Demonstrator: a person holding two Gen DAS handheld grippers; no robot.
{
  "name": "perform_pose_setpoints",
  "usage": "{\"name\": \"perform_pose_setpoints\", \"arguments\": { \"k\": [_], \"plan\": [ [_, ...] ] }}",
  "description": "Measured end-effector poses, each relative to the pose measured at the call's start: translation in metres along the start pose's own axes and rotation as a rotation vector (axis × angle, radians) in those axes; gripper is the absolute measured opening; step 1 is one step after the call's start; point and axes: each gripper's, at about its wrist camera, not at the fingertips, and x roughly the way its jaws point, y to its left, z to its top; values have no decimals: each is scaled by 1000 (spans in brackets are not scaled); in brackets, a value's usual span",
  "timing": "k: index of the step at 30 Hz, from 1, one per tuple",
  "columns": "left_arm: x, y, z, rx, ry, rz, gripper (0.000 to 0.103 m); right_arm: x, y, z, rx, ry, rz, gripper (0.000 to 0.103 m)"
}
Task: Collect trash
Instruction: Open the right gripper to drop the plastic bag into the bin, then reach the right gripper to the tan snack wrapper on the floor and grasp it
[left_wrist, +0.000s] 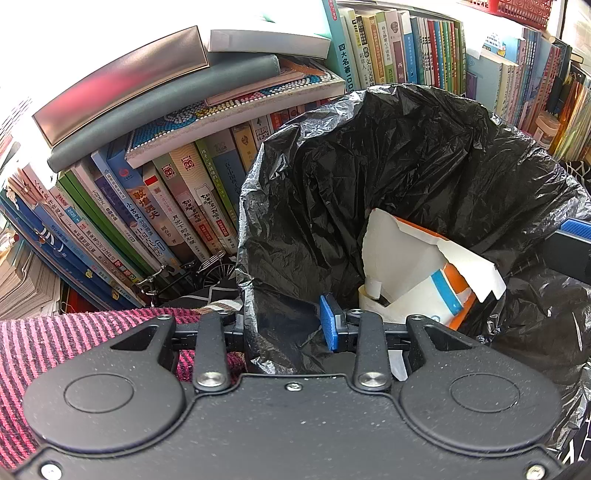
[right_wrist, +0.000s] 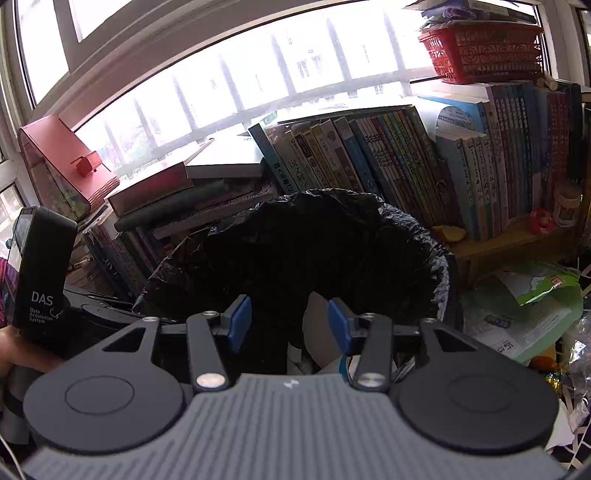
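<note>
In the left wrist view, your left gripper (left_wrist: 286, 325) has its jaws drawn narrow on the near rim of the black trash bag (left_wrist: 424, 155), pinching the plastic and holding the mouth open; only one blue pad (left_wrist: 328, 321) shows, the other is hidden behind the film. Inside the bag, just beyond and to the right of those jaws, lies a torn white and orange carton (left_wrist: 436, 266), tilted, with its long side running from the bag's bottom up toward the right. Books (left_wrist: 177, 206) stand well behind the bag. In the right wrist view, your right gripper (right_wrist: 290, 321) hangs over the bag's (right_wrist: 332, 236) open mouth with jaws parted fairly wide and nothing pressed between the pads; a pale scrap (right_wrist: 317, 325) shows below the gap, apparently lying in the bag. More litter, a green and white wrapper (right_wrist: 532, 306), lies on the counter to the right of the bag, nearer your right hand. Judging by that, your right gripper should swing right for it while your left keeps the bag open.
</note>
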Motion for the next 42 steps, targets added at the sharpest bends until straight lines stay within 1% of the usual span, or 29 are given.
{"name": "perform_pose_setpoints", "arguments": {
  "k": [6,8,14,20,27,29,34,42],
  "plan": [
    [0,0,0,0,0,0,32,-6,-3,2,17,-25,-13,68],
    [0,0,0,0,0,0,32,-11,-4,4,23,-42,-17,71],
    [0,0,0,0,0,0,32,-29,-15,8,47,-98,-66,74],
    [0,0,0,0,0,0,32,-54,-37,10,79,-167,-168,77],
    [0,0,0,0,1,1,32,-74,-65,8,125,-207,-309,80],
    [0,0,0,0,0,0,31,-77,-73,6,129,-206,-354,81],
    [0,0,0,0,0,0,31,-77,-95,-6,153,-170,-460,81],
    [0,0,0,0,1,1,31,-62,-143,-34,260,-96,-609,83]
  ]
}}
